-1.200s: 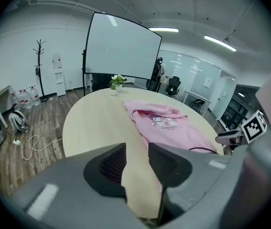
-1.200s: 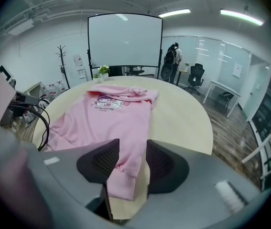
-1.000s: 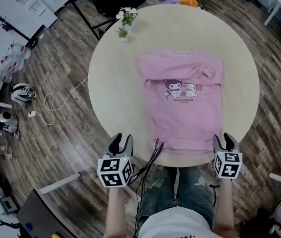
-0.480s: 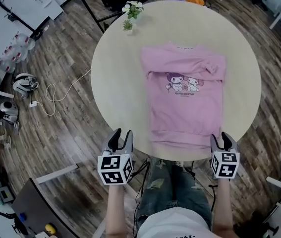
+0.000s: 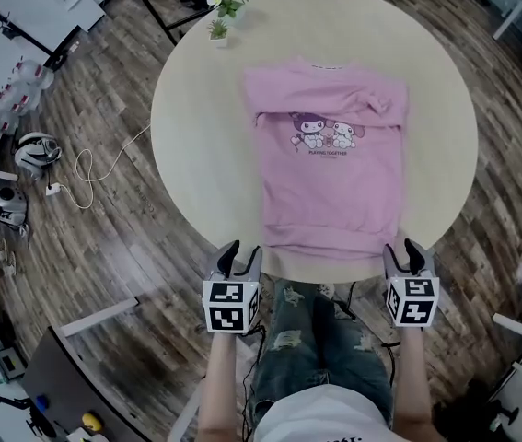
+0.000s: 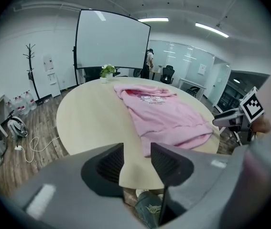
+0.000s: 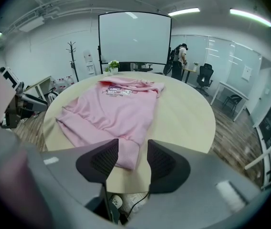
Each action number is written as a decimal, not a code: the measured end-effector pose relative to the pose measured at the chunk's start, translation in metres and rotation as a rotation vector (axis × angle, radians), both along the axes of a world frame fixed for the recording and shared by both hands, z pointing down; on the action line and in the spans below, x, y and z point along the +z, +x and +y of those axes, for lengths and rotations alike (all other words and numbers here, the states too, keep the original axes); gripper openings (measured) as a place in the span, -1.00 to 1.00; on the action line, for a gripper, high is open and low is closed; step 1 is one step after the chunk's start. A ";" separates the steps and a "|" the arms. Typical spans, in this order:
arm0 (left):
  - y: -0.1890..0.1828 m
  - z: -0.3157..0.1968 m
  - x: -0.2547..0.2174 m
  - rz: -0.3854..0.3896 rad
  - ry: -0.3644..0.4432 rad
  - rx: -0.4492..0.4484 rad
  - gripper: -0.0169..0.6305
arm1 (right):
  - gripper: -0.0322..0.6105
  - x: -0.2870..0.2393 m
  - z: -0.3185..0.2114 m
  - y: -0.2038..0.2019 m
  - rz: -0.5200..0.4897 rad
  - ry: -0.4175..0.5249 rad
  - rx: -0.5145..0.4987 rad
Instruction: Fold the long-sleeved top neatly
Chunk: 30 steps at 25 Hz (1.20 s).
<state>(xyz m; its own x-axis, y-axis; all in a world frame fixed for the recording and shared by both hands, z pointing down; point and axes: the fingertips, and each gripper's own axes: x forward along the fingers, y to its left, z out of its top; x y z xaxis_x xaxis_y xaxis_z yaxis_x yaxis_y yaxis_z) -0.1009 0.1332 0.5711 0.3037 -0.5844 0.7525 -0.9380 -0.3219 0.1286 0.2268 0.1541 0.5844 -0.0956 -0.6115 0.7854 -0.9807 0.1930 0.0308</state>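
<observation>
Lying on round pale table (image 5: 201, 145), soft pink top (image 5: 332, 191) — banded hem

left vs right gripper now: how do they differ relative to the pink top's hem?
Left gripper frames bare table edge between its jaws, with the pink top just off to its right; right gripper frames the top's hem corner itself. Left gripper's jaws have just been opening, nothing between them; right gripper's stand apart. Shared: both open, gripping nothing, at the table's near edge.
</observation>
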 end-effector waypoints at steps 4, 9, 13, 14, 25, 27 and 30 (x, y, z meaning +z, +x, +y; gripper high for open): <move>0.014 0.005 0.016 -0.016 -0.037 0.051 0.03 | -0.18 0.011 0.013 0.001 -0.013 -0.026 -0.007; 0.024 0.008 0.027 -0.046 -0.052 0.096 0.07 | -0.18 0.024 0.027 -0.002 -0.030 -0.055 -0.020; 0.029 0.007 0.038 -0.089 -0.049 0.124 0.07 | -0.18 0.035 0.029 -0.003 -0.046 -0.071 -0.014; 0.030 0.007 0.040 -0.090 -0.053 0.124 0.07 | -0.19 0.037 0.030 -0.003 -0.052 -0.072 -0.012; 0.034 0.002 0.043 -0.074 -0.045 0.076 -0.02 | -0.37 0.037 0.025 -0.005 -0.084 -0.045 0.002; 0.035 -0.001 0.043 -0.082 -0.043 0.086 -0.02 | -0.39 0.037 0.025 -0.006 -0.089 -0.043 0.002; 0.040 -0.002 0.045 -0.088 -0.043 0.111 -0.06 | -0.46 0.037 0.024 -0.004 -0.108 -0.033 0.015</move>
